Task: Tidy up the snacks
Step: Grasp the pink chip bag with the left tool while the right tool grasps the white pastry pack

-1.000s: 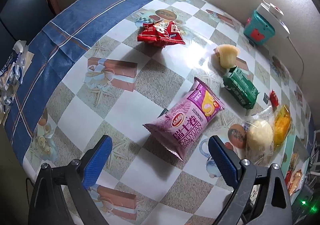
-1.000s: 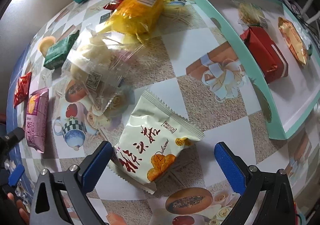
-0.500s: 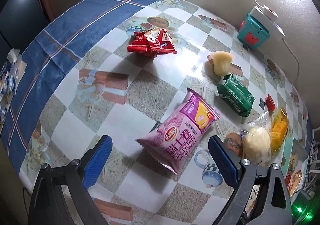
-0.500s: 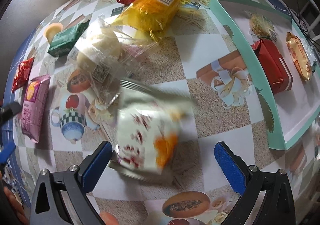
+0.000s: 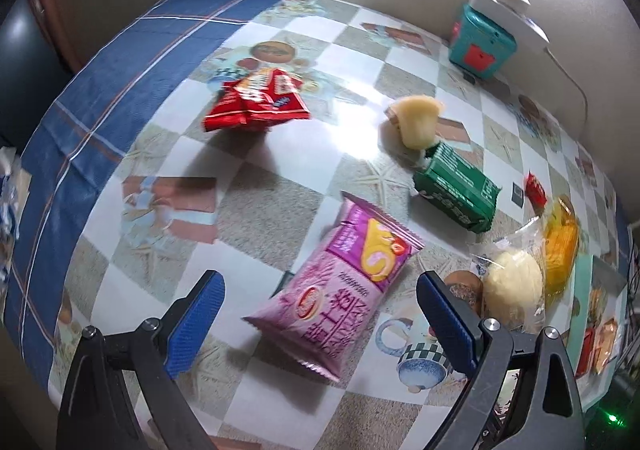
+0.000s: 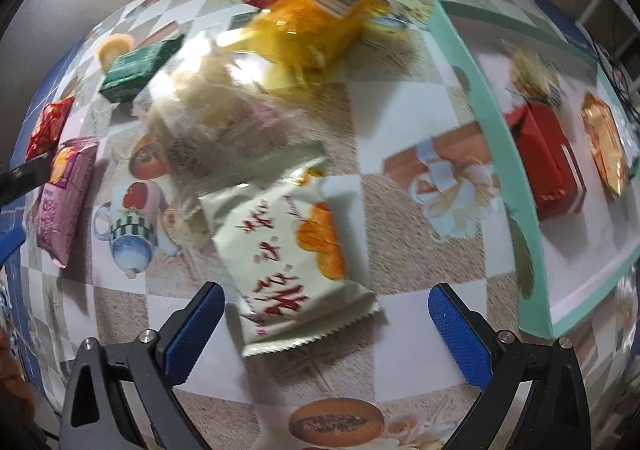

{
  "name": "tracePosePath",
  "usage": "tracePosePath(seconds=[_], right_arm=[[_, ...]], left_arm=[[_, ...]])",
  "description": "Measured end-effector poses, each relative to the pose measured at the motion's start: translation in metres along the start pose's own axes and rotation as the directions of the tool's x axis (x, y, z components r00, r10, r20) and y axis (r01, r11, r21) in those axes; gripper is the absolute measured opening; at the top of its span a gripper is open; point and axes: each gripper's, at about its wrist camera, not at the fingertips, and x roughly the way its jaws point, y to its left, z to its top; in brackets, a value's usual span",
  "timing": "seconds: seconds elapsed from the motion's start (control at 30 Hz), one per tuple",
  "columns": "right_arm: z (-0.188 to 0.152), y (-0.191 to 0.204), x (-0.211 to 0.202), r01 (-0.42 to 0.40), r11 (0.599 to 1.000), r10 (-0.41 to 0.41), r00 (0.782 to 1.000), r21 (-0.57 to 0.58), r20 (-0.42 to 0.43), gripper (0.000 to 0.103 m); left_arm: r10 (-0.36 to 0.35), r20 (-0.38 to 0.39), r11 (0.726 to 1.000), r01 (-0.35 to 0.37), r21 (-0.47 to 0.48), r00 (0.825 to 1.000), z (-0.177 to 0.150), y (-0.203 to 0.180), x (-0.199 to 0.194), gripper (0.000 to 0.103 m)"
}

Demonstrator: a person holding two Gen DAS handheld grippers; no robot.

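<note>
My left gripper (image 5: 320, 304) is open, just above a pink snack packet (image 5: 340, 290) lying between its blue fingers. My right gripper (image 6: 328, 322) is open over a cream packet with red writing (image 6: 296, 262) that lies between its fingers on the table. A clear bag with a pale bun (image 6: 212, 117), a yellow bag (image 6: 316, 25), a green packet (image 5: 456, 185), a red packet (image 5: 256, 101) and a jelly cup (image 5: 418, 121) lie on the checked tablecloth. A teal-rimmed tray (image 6: 500, 153) at the right holds a red box (image 6: 548, 165) and a gold packet (image 6: 606, 145).
A teal box (image 5: 480, 45) with a white power strip (image 5: 516, 15) stands by the wall. A small red sachet (image 5: 536, 189) lies near the green packet. The table's blue border (image 5: 100, 101) runs along the left edge.
The cream packet has turned and shifted between the right fingers, now lying more upright in view. The left gripper has moved nearer the pink packet.
</note>
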Motion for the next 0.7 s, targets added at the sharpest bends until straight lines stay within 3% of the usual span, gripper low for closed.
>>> tracePosePath(seconds=[0.23, 0.37, 0.43, 0.5, 0.63, 0.7], right_arm=[[-0.002, 0.026, 0.006, 0.028, 0.999, -0.027, 0.999, -0.042, 0.019, 0.101], [0.0, 0.025, -0.001, 0.018, 0.999, -0.016, 0.999, -0.048, 0.044, 0.089], [0.002, 0.027, -0.003, 0.016, 0.998, -0.013, 0.999, -0.054, 0.049, 0.086], [0.003, 0.029, -0.004, 0.016, 0.998, -0.013, 0.998, -0.054, 0.055, 0.081], [0.007, 0.033, -0.008, 0.007, 0.998, -0.002, 0.997, -0.064, 0.076, 0.071], [0.008, 0.036, -0.01, 0.001, 0.997, 0.006, 0.996, -0.079, 0.086, 0.059]], left_arm=[[0.033, -0.016, 0.998, -0.032, 0.045, 0.999, 0.001, -0.011, 0.016, 0.096], [0.047, 0.009, 0.996, -0.048, 0.069, 0.999, 0.003, -0.016, 0.02, 0.095], [0.053, 0.01, 0.995, -0.054, 0.083, 0.999, 0.003, -0.019, 0.023, 0.09], [0.052, 0.001, 0.995, -0.052, 0.091, 0.999, 0.002, -0.02, 0.026, 0.075], [0.039, -0.012, 0.995, -0.037, 0.094, 0.999, 0.001, -0.021, 0.027, 0.063], [0.04, -0.027, 0.995, -0.037, 0.095, 0.999, 0.0, -0.021, 0.027, 0.054]])
